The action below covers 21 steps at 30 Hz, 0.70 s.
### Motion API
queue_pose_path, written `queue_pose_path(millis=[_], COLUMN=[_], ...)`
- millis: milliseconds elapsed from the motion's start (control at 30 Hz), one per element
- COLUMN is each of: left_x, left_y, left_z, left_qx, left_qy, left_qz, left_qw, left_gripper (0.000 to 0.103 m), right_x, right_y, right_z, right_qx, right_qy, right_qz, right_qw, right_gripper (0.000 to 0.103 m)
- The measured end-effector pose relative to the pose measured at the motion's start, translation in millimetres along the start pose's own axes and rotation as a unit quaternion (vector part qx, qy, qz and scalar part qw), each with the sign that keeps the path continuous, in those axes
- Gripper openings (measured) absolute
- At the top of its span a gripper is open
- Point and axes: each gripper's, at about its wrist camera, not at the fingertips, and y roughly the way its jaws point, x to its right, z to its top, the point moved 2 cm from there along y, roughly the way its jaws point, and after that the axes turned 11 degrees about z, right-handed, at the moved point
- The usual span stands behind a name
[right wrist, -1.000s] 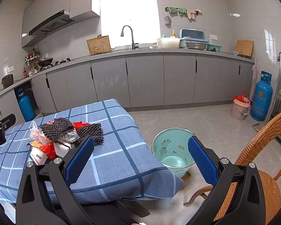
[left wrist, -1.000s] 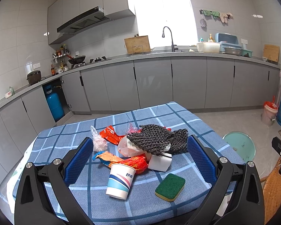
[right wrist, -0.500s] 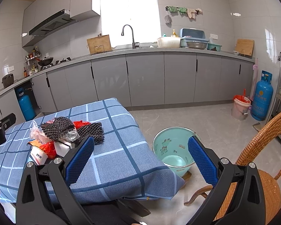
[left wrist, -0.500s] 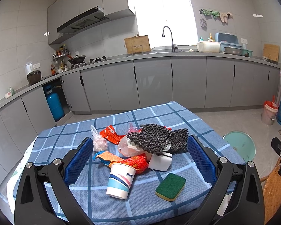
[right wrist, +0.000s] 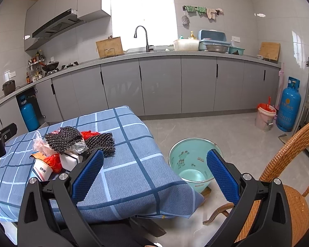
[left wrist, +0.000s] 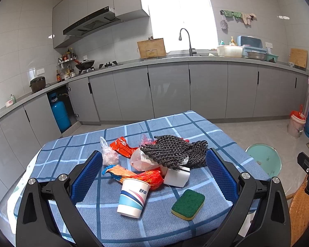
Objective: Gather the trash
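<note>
Both the left gripper (left wrist: pixel 154 173) and right gripper (right wrist: pixel 154 170) are spread wide, empty. The white striped paper cup (left wrist: pixel 133 198) stands nearest on the blue checked tablecloth (left wrist: pixel 121 224); light and crushable, pinch its rim gently

Colours and patterns, table and floor

Your table wears a tablecloth (left wrist: pixel 88 144) in blue-grey, checked with dark blue and pale blue lines. Mid-table you have a charcoal knitted mesh (left wrist: pixel 170 152), an orange-red wrapper (left wrist: pixel 122 147), a clear pinkish bag (left wrist: pixel 108 154) and a white box (left wrist: pixel 177 177). Toward the near edge: a white paper cup (left wrist: pixel 132 197) banded in blue, teal and red, with an orange-and-blue wrapper (left wrist: pixel 117 171) behind it. Near the right corner, a sponge (left wrist: pixel 188 203), dark green over yellow. Your gripper pads (left wrist: pixel 86 177) are blue with a fine grid texture, on black frames. Off the right edge, a mint-green bucket (right wrist: pixel 175 156) with small dark motifs inside; a honey-coloured wicker chair (right wrist: pixel 294 205).
</note>
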Motion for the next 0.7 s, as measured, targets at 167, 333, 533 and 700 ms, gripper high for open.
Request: queue_pose_path(millis=[167,333,533,700], left_x=[-1.9,-1.8,-1.7,-1.1], left_y=[-1.9,-1.6,-1.7,-0.3], left_z=[-0.3,-0.5,-0.5,-1.5], left_qx=[0.0,0.0,-0.001,-0.001], left_qy=[0.0,0.0,0.0,0.0], left_qz=[-0.001,0.0,-0.001,-0.001], left_qw=[1.0,1.0,1.0,1.0], left_gripper=[0.099,0.099,0.099,0.099], right_x=[-0.7,-0.9,-3.1,-3.7], right_y=[0.1,1.4,4.7,6.1], right_z=[-0.5,-0.2,-2.4,-3.9], right_qx=[0.0,-0.001,-0.003,-0.004], right_qy=[0.0,0.0,0.0,0.0], right_qz=[0.0,0.0,0.002,0.002], right_qw=[1.0,1.0,1.0,1.0], right_gripper=[0.098,0.098,0.098,0.098])
